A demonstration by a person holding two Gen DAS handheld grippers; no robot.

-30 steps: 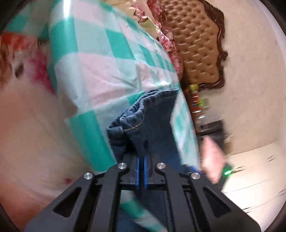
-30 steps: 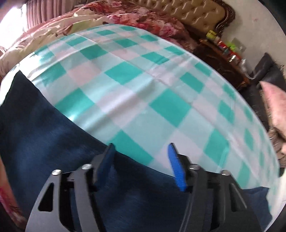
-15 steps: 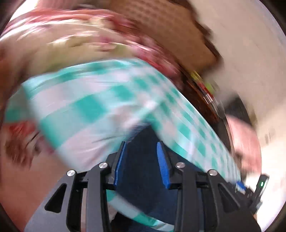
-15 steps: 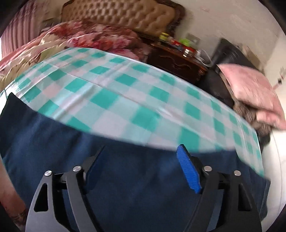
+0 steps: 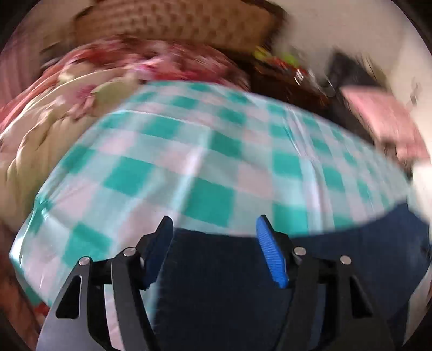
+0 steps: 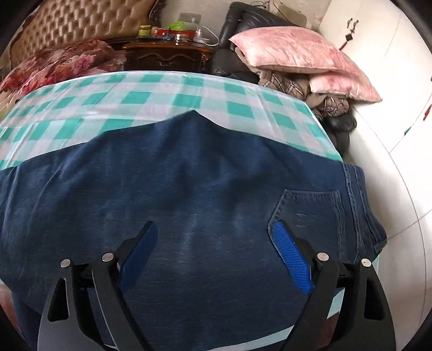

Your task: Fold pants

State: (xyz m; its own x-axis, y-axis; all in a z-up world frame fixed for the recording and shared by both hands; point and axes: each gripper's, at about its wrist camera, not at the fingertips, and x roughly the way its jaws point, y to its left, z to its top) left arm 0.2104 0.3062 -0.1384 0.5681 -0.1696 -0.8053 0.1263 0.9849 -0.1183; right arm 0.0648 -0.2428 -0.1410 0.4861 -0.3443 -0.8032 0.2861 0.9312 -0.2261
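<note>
Overhead, both hand-held grippers (image 5: pixel 214 251) (image 6: pixel 213 256) spread above jeans (image 6: pixel 189 189); no legible writing.

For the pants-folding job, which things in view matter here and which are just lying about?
Part of the job:
- jeans, spread flat
- checked sheet beneath them
- left hand-held gripper, open
- right hand-held gripper, open

Lying about:
- pink pillows
- floral quilt
- bedside cabinet with clutter
- tufted headboard
</note>
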